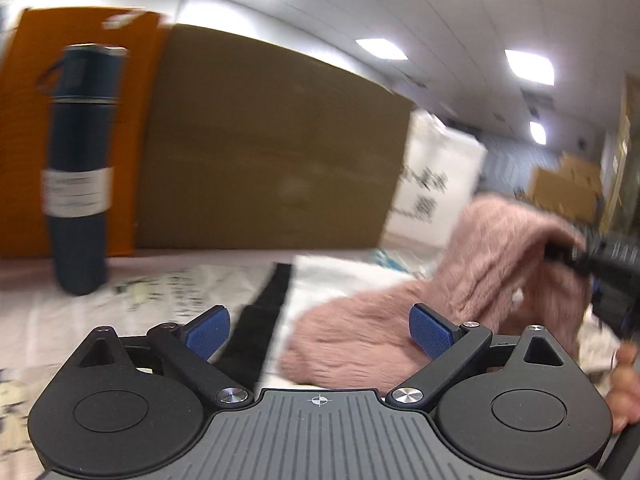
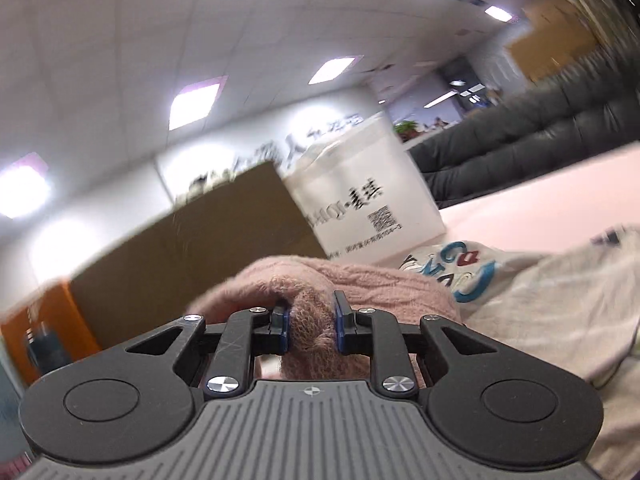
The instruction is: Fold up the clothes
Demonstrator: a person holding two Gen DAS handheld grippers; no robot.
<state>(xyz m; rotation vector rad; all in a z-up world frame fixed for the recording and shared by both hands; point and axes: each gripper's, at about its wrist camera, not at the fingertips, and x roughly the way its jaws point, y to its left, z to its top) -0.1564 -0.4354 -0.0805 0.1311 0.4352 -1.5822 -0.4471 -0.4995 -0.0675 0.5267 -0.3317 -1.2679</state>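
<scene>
- I am looking at the pink fuzzy sweater (image 1: 400, 320), lying bunched on the table at about 2 o'clock from my left claw, with one edge being lifted into a tent at 3 o'clock.
- It is reading to me as light, soft and limp; the fluffy knit is probably compressing and gripping well, so I am expecting sag, not slip.
- My right gripper (image 2: 311, 326) is pinching a thick fold of that knit, pads nearly together with wool bulging between them.
- My left gripper (image 1: 320, 330) is hovering wide apart, holding nothing.
- I am judging the best hold for it to be the low free edge near 1 o'clock, taken at a hem, not mid-panel.
- A white printed garment (image 2: 520, 300) is lying under the sweater.
- The blue flask (image 1: 80, 168) is standing at 10 o'clock, well apart.
</scene>
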